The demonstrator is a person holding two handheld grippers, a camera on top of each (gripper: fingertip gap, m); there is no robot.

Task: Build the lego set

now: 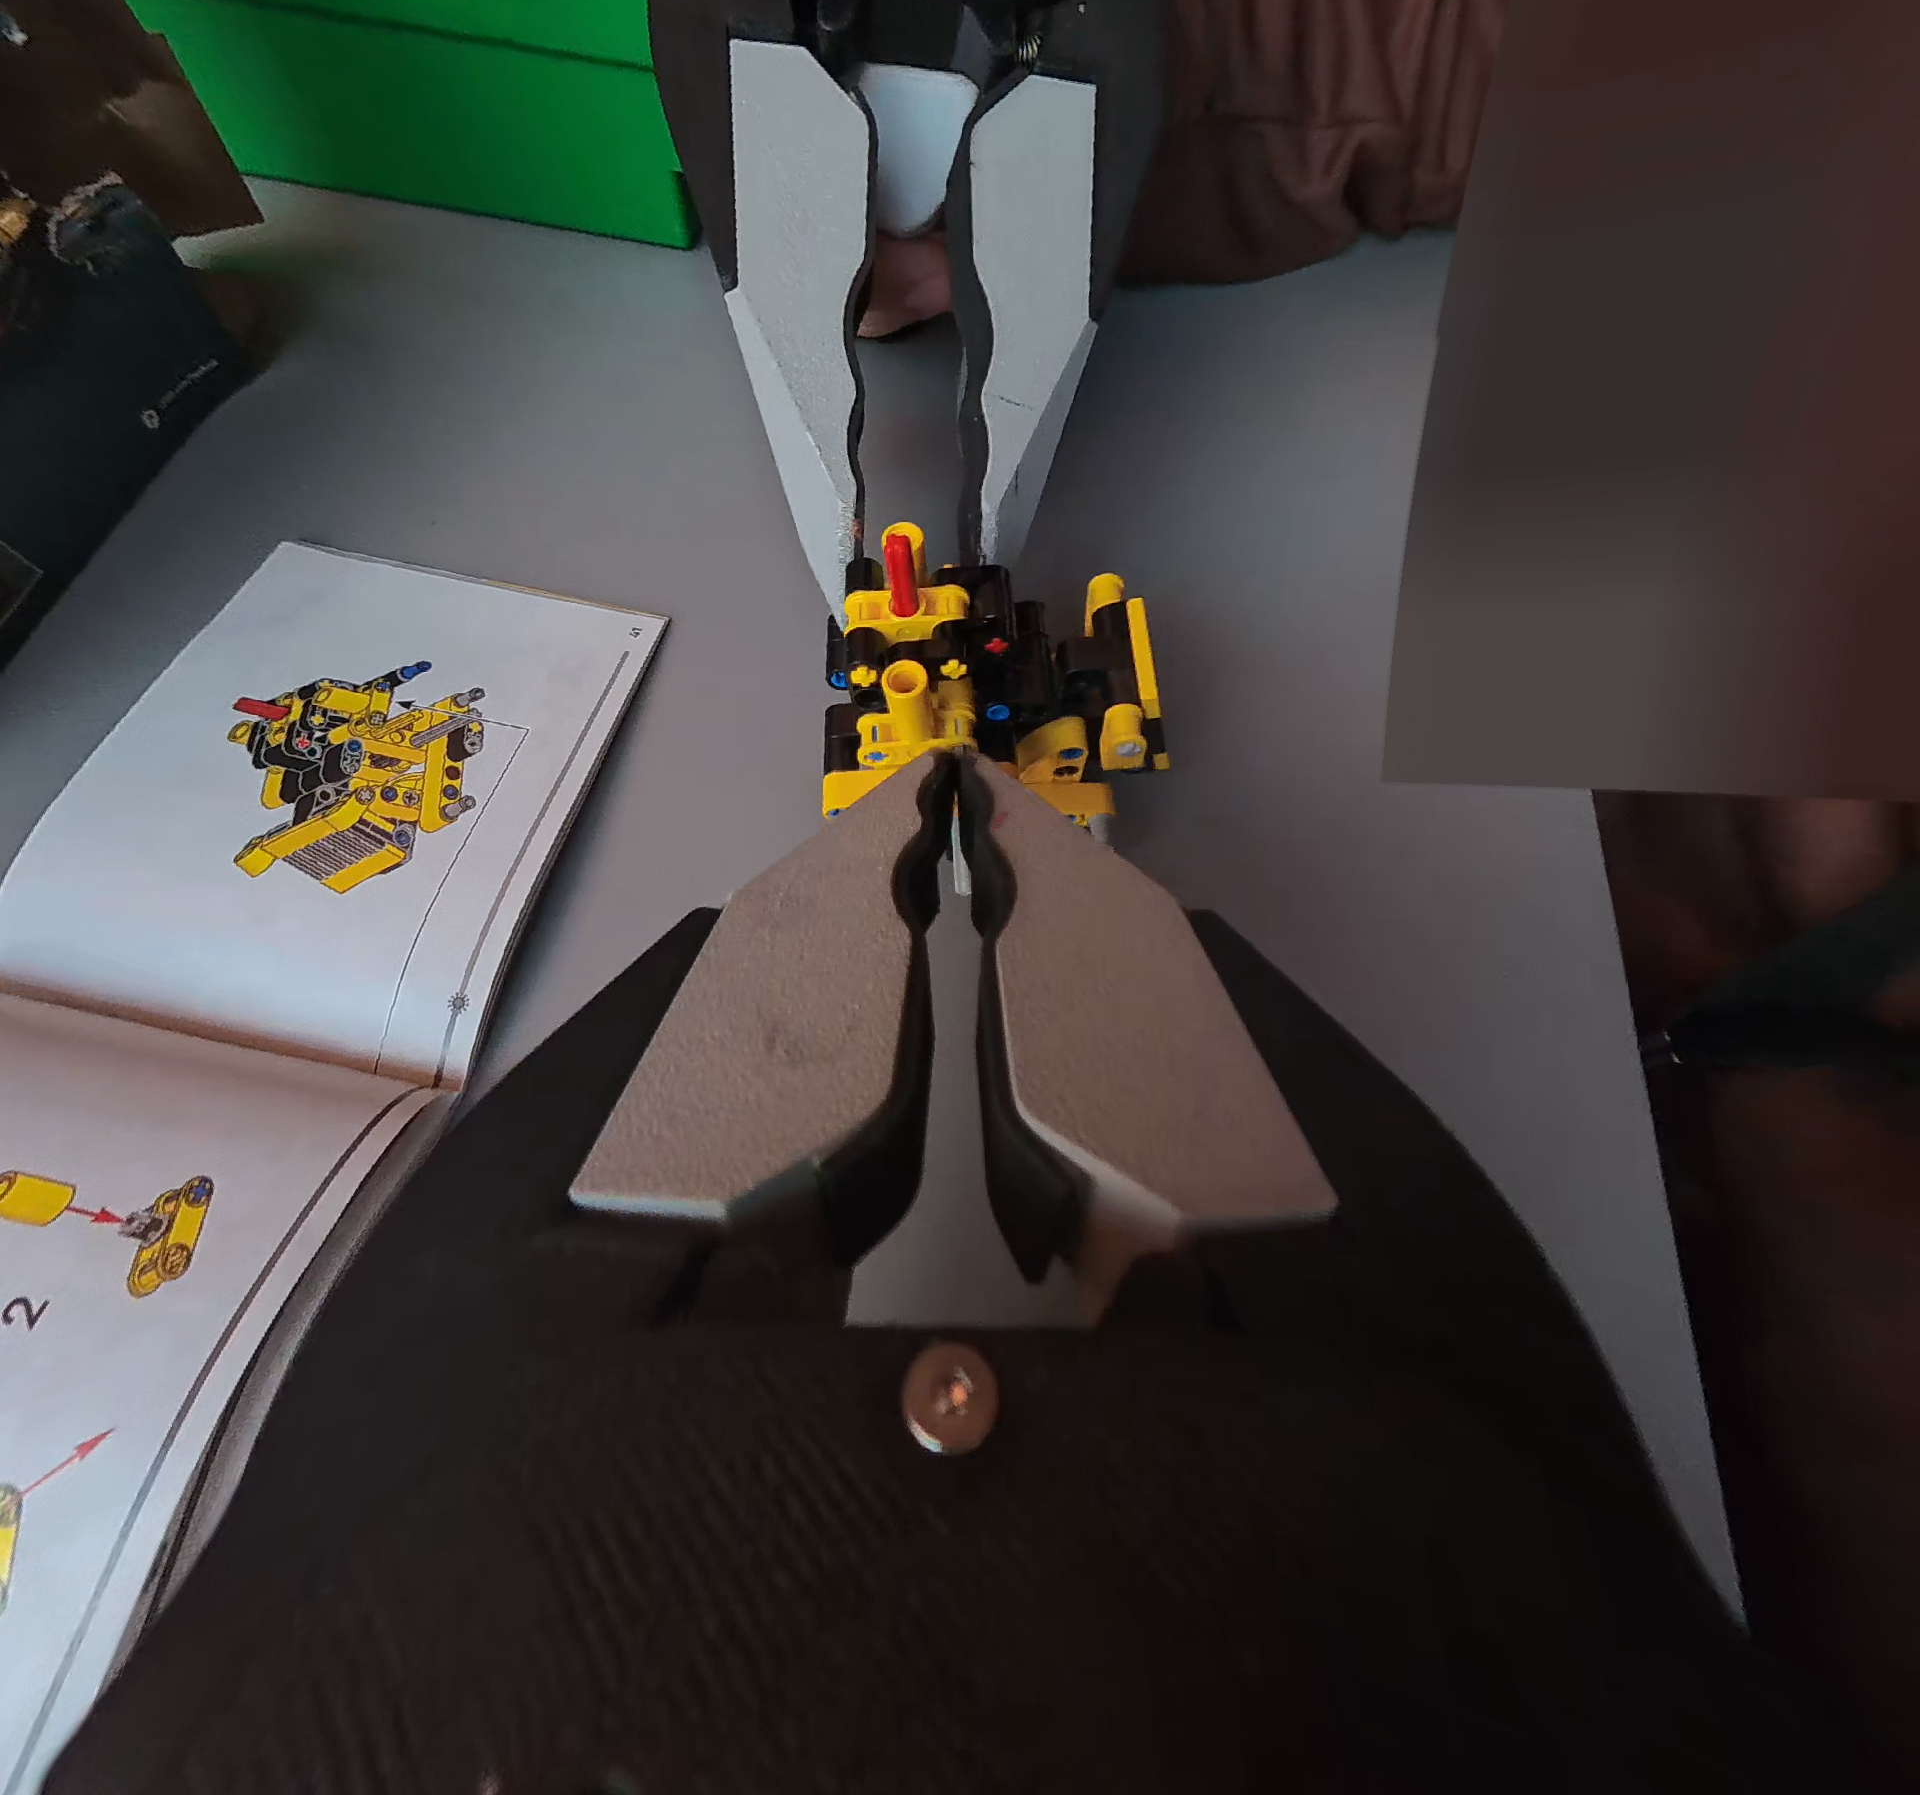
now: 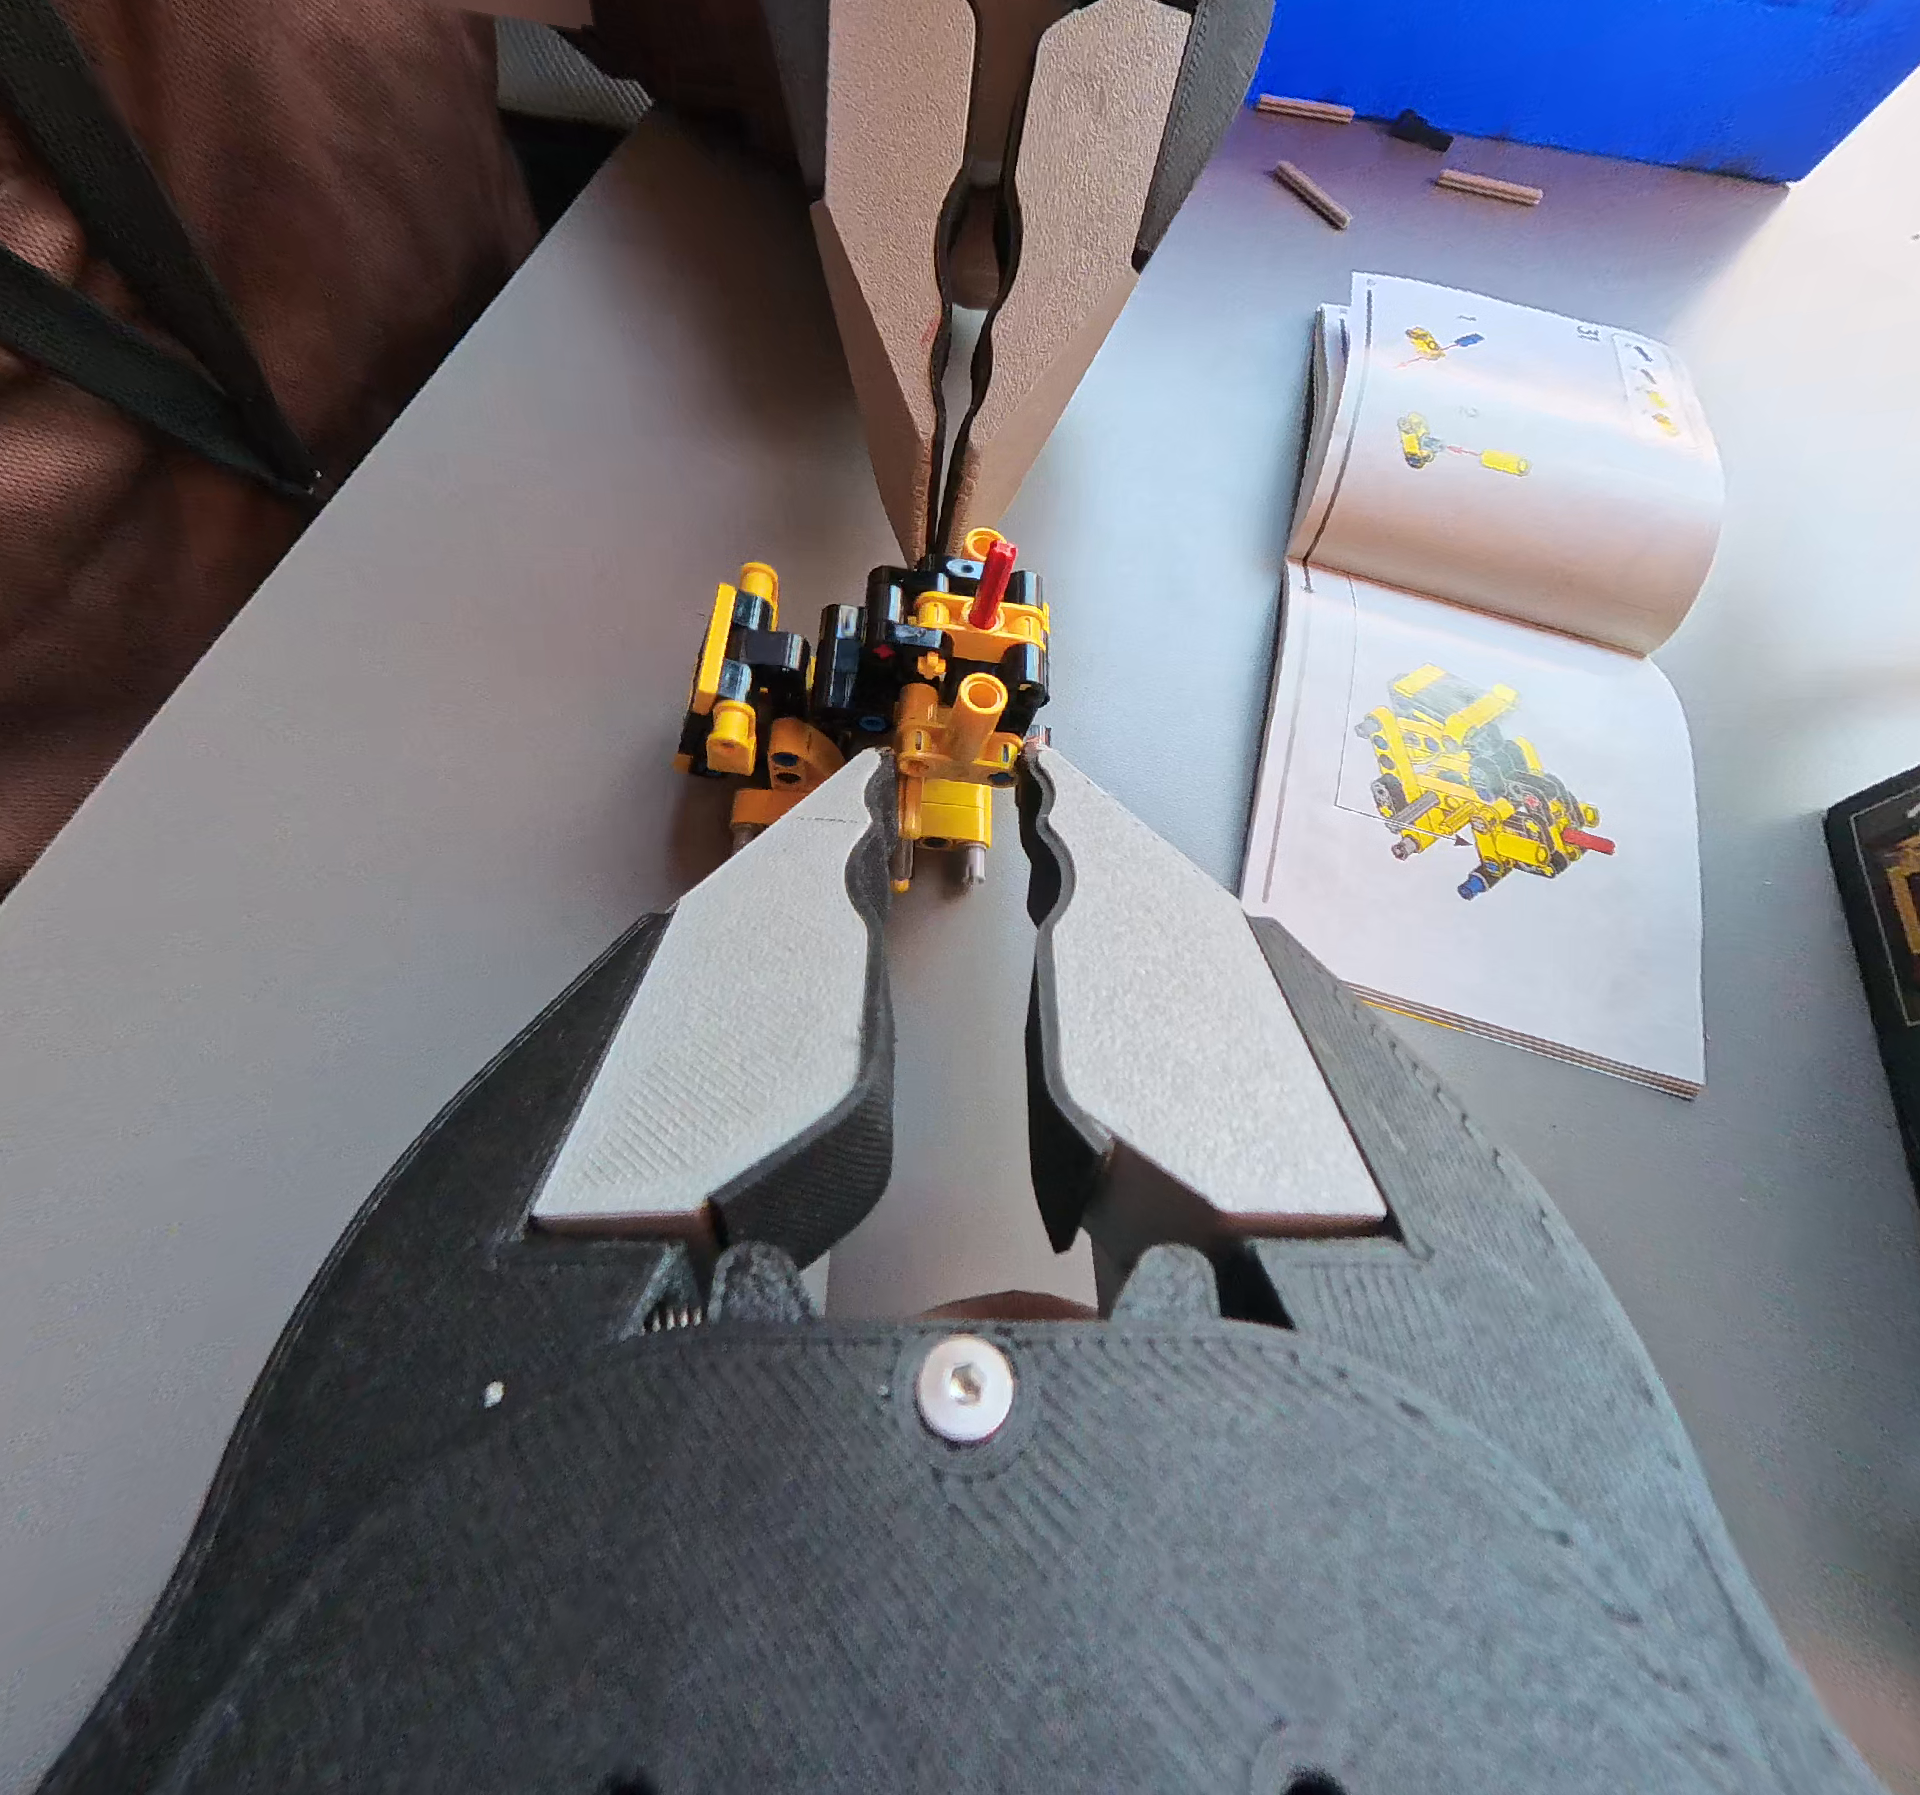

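At frame centre, the yellow-and-black model (image 1: 982, 685) rests on the grey table (image 1: 520, 415). The left gripper (image 1: 958, 771) is clenched on its near edge, likely steadying it. The right gripper (image 2: 951, 758) straddles the opposite end, jaws parted. The booklet (image 1: 343, 810) lies open at lower left for reference.
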